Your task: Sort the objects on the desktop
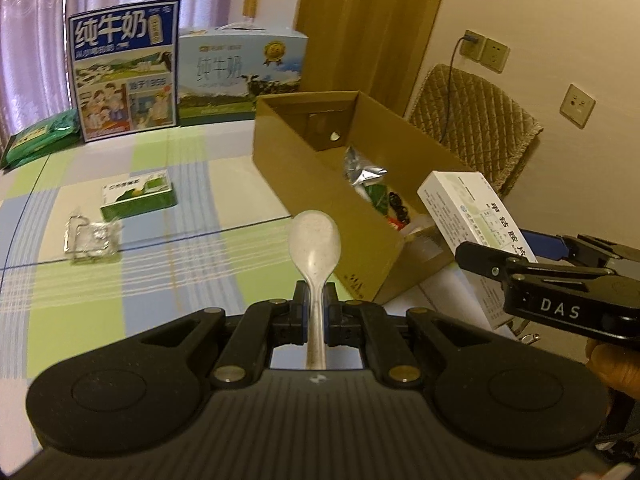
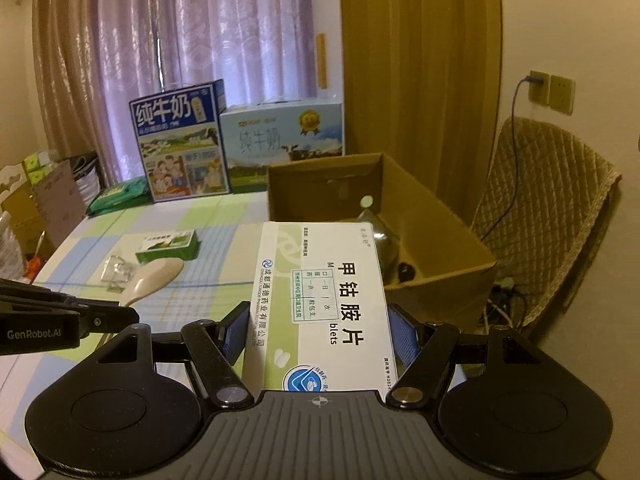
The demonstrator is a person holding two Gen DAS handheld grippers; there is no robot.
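Between the blue pads of the left claw [image 1: 316, 300] stands the handle of a pale spoon [image 1: 315, 240], pinched tight, with its bowl pointing forward and raised above the desk [image 1: 168, 240]. Ahead of this claw and to its right sits an open cardboard box [image 1: 320, 184]; inside it lie a silvery foil packet [image 1: 362, 170] and some small dark items too blurred to name. Ahead and to the left, on the checked cloth, rest a green carton [image 1: 138, 196] and, just beside it and nearer, a clear wrapped item with a metal ring [image 1: 90, 240]. Far ahead, at the desk's back edge, two milk cartons [image 1: 124, 68] stand side by side, with a green packet [image 1: 40, 138] to their left.

The right claw [image 2: 320, 332] is closed on a white medicine box [image 2: 320, 300], its pads pressing the two long sides, the printed face turned up. The box is held off the desk, just short of the cardboard box's near wall, which lies straight ahead of this claw. To the right of the left claw, the same medicine box shows tilted, near the cardboard box's near corner. A quilted chair [image 2: 548, 208] stands beyond the cardboard box, to the right.
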